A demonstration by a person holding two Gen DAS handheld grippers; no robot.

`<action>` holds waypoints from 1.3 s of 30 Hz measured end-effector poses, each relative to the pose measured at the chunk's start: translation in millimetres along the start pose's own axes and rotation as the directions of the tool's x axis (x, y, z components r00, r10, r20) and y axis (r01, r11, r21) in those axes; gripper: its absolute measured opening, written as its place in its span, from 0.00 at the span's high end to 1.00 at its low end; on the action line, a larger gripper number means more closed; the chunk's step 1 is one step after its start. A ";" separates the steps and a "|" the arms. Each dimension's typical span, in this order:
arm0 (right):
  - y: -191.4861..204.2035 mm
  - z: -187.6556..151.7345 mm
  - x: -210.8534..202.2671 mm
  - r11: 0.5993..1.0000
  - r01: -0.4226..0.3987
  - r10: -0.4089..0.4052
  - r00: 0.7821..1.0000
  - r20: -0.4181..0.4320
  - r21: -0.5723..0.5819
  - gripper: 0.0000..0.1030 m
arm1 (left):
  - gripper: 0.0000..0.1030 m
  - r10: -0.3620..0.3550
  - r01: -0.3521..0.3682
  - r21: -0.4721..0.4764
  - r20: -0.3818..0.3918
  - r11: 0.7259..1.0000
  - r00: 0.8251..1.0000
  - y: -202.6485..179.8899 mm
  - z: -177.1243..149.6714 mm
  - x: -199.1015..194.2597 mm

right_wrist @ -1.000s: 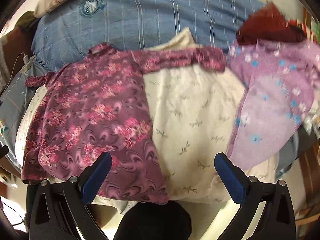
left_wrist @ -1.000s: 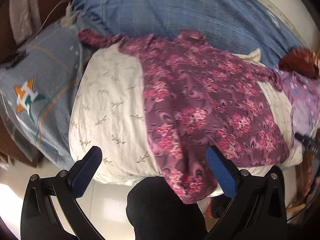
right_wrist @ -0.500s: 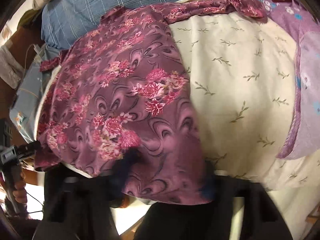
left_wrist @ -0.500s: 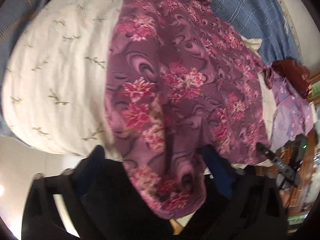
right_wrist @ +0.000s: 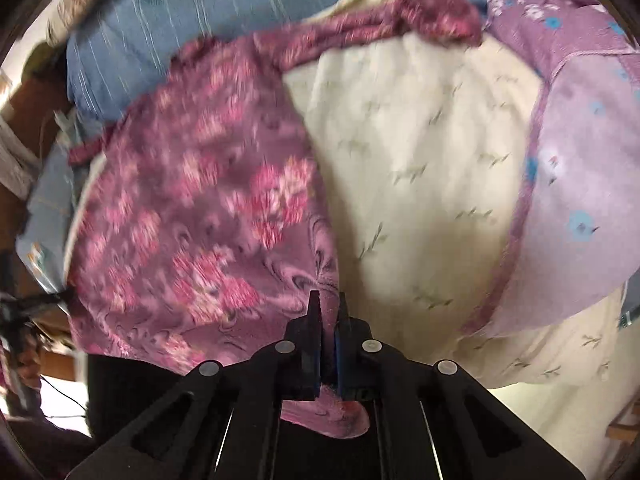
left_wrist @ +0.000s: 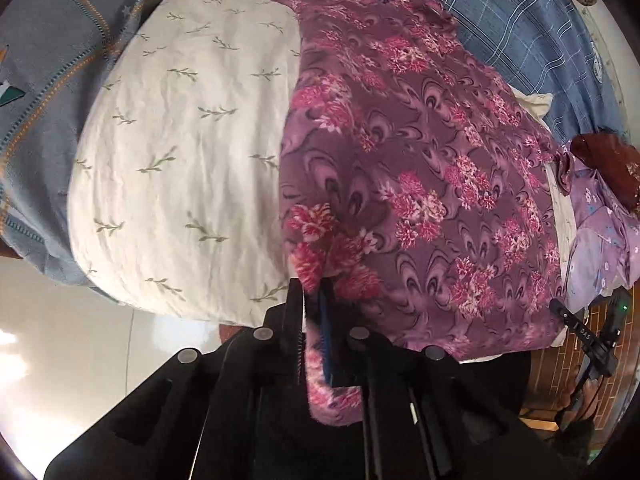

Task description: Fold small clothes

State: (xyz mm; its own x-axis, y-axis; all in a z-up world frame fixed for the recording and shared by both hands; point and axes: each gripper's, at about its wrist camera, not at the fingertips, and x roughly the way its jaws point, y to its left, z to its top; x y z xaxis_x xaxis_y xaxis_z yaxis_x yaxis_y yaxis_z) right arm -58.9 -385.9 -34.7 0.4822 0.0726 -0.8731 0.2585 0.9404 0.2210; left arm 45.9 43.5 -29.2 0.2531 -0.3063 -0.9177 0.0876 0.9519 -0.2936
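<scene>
A purple shirt with pink flowers (left_wrist: 420, 184) lies spread on a cream pillow with a leaf print (left_wrist: 188, 152). My left gripper (left_wrist: 314, 292) is shut on the shirt's near left hem corner, and a flap of cloth hangs below the jaws. In the right wrist view the same shirt (right_wrist: 208, 216) lies on the cream pillow (right_wrist: 420, 184). My right gripper (right_wrist: 328, 304) is shut on its near right hem corner, with cloth hanging under the jaws. That view is blurred by motion.
A lilac shirt with blue flowers (right_wrist: 580, 168) lies at the right on the pillow, also in the left wrist view (left_wrist: 600, 240). A blue checked blanket (left_wrist: 520, 32) lies behind. A dark red cloth (left_wrist: 608, 160) sits at far right. The pale floor (left_wrist: 60, 340) is below.
Both grippers were open above the shirt's hem, moved down onto it and have shut on its two near corners. The right view now shows motion blur.
</scene>
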 end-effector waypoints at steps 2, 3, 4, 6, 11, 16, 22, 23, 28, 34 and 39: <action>3.1 0.4 4.0 0.999 0.034 -0.035 0.999 -0.023 -0.016 0.89 | 0.89 -0.007 0.006 0.024 0.012 1.000 1.000 3.5 1.2 -8.5; 3.3 3.2 2.0 0.998 0.052 -0.053 0.998 -0.023 -0.023 0.85 | 0.86 -0.003 0.002 0.032 0.022 1.000 1.000 5.1 2.9 -14.1; 3.6 4.3 -2.6 0.998 0.060 -0.061 0.998 -0.009 -0.025 0.77 | 0.80 -0.002 0.000 0.037 0.039 0.999 0.999 6.6 4.9 -20.6; -0.8 11.7 -17.0 0.998 0.066 -0.066 0.997 0.040 -0.007 0.63 | 0.60 -0.002 -0.002 0.052 0.083 0.999 0.997 5.9 14.0 -29.5; 9.4 56.1 -23.3 0.999 -0.032 0.028 0.990 0.137 0.030 0.46 | 0.37 -0.030 0.026 0.038 0.116 0.999 0.993 -2.1 52.8 -14.1; 46.5 106.9 21.4 0.998 -0.060 0.058 0.989 0.134 0.006 0.41 | 0.38 -0.077 0.079 -0.070 0.031 0.994 0.997 -2.3 79.7 31.8; 66.2 150.8 75.3 0.998 -0.062 0.062 0.997 0.047 -0.005 0.95 | 0.49 -0.027 0.026 0.010 0.101 1.000 0.995 -21.2 94.9 24.9; 67.3 153.4 68.7 0.998 -0.060 0.060 0.995 0.081 -0.009 0.95 | 0.51 -0.001 -0.002 0.027 0.111 1.000 0.994 -23.6 97.2 24.6; 46.9 171.1 84.7 0.995 0.100 -0.101 0.990 0.096 0.022 0.93 | 0.55 0.082 -0.084 0.030 0.051 0.996 0.995 -23.4 115.2 52.5; 56.2 153.9 33.7 0.997 0.073 -0.072 0.975 0.209 0.002 0.69 | 0.44 -0.086 0.085 0.024 0.087 0.996 0.992 3.0 91.3 4.8; 81.3 114.8 3.9 0.996 -0.035 0.050 0.981 0.189 -0.083 0.59 | 0.36 -0.150 0.150 -0.032 0.015 0.988 0.989 32.9 32.0 4.0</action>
State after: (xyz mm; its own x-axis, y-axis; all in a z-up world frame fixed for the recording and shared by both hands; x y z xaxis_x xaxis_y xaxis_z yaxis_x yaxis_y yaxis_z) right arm 60.0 -347.3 29.8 0.6440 0.0558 -0.7630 0.1713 0.9615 0.2149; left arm 80.6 73.3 -33.9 0.2516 -0.4455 -0.8592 0.0935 0.8948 -0.4366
